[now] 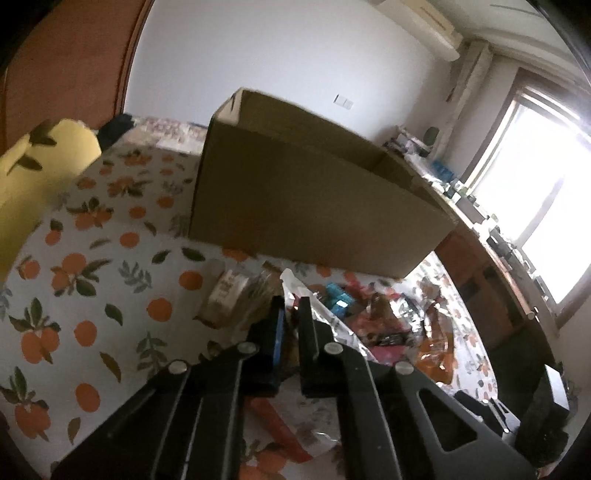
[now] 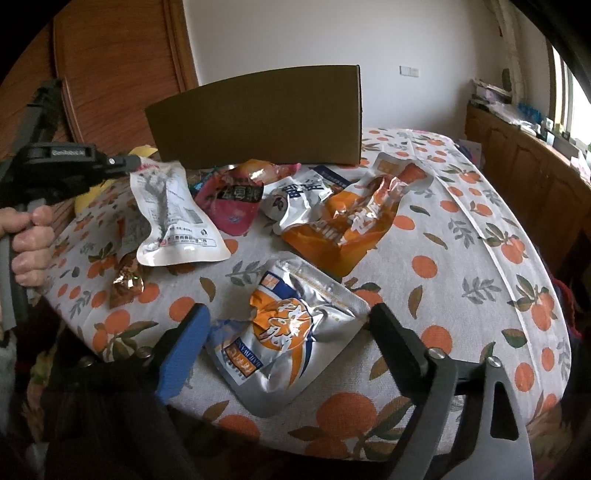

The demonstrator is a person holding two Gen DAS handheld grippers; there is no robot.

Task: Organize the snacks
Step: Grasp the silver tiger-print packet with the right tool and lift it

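**Two handheld grippers over a table of snack packets**

The left gripper (image 2: 142, 162), held in a person's hand (image 2: 31, 245), is pinched shut on the top edge of a white snack pouch (image 2: 173, 218), which hangs above the orange-print tablecloth (image 2: 480, 258). The right gripper (image 2: 288, 325) stands wide open around a silver-and-orange packet (image 2: 291, 332) lying flat, pads not pressing. More packets (image 2: 347, 221) lie before a cardboard box (image 2: 258, 118).

Home room: orange-print tablecloth (image 2: 480, 229), wooden cabinets (image 2: 517, 155), air conditioner (image 1: 417, 18).
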